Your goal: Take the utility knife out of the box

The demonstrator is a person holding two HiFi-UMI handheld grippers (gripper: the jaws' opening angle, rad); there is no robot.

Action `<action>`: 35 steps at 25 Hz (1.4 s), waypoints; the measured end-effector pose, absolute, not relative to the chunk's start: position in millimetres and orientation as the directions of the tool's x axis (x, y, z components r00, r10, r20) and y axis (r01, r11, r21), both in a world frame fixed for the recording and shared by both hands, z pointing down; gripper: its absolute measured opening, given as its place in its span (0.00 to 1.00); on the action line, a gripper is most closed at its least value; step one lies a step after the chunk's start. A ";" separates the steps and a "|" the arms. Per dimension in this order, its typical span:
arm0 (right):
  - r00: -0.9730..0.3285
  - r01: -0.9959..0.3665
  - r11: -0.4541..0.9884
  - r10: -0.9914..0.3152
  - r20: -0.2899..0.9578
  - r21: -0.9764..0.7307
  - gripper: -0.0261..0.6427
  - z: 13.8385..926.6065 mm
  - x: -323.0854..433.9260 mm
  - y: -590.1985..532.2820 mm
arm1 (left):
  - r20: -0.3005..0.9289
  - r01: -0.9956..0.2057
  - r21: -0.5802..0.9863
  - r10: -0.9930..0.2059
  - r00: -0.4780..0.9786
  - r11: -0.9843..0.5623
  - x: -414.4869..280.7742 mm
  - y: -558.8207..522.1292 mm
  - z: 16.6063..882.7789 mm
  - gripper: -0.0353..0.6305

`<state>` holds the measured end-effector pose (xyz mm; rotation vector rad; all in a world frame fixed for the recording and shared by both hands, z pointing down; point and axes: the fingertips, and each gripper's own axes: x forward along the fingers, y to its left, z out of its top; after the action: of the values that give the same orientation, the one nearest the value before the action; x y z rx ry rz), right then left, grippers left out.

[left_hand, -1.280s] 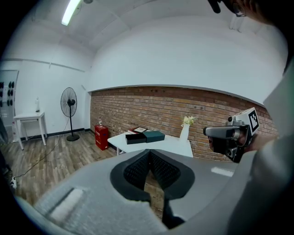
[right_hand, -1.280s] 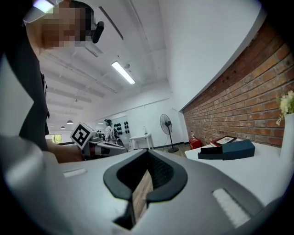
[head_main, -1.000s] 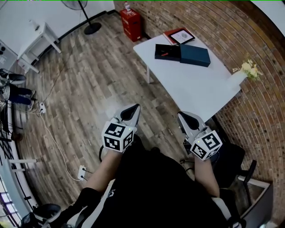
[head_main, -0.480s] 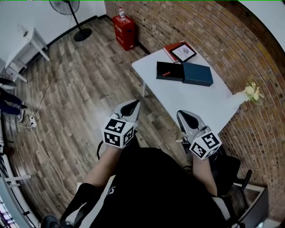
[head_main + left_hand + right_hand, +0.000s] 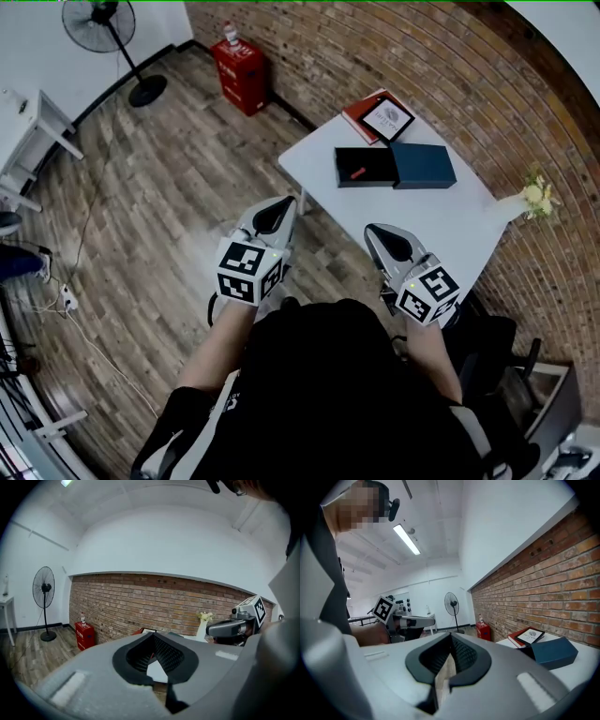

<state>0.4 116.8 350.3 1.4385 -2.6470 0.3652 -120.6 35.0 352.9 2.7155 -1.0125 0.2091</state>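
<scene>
I am holding both grippers out in front of me, short of the white table [image 5: 422, 230]. The left gripper [image 5: 277, 212] is showing its jaws closed tip to tip with nothing between them, and the right gripper [image 5: 386, 240] is closed and empty in the same way.

The utility knife [image 5: 356, 172] is lying as a small red sliver inside the open black box [image 5: 370, 161], which is sitting on the table well apart from both grippers. The blue lid [image 5: 424, 165] is resting just beside the box, on its right.

I am judging the knife to be light and stiff, with a smooth, probably slippery body, so it could skid against the box floor. I am planning to take it across the middle of its handle, pads on the two long sides. I cannot tell from here which end carries the blade.

I am finding no writing I can read. The framed card [image 5: 387, 117] on the red book [image 5: 357, 106] is showing a round emblem with print too small to make out.
</scene>
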 end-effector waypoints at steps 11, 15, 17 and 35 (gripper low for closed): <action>-0.459 -0.888 0.419 -0.825 0.329 -0.189 0.04 381.8 35.3 72.6 | 0.266 -0.605 0.269 -0.546 0.794 -0.749 -92.0 -11.8 397.3 0.06; -0.461 -0.887 0.414 -0.828 0.320 -0.206 0.04 390.2 49.3 46.9 | 0.292 -0.611 0.256 -0.543 0.788 -0.749 -80.8 -32.9 403.4 0.06; -0.454 -0.890 0.407 -0.828 0.329 -0.203 0.04 396.8 58.7 31.8 | 0.305 -0.613 0.248 -0.541 0.784 -0.750 -73.9 -46.9 403.4 0.06; -0.409 -0.907 0.406 -0.786 0.465 -0.111 0.04 458.0 163.9 -48.0 | 0.432 -0.600 0.182 -0.485 0.761 -0.779 29.1 -118.8 425.8 0.06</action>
<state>163.9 -48.0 458.0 1.4634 -2.3282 0.5002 29.1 -118.8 425.8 2.6483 -0.8390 0.5265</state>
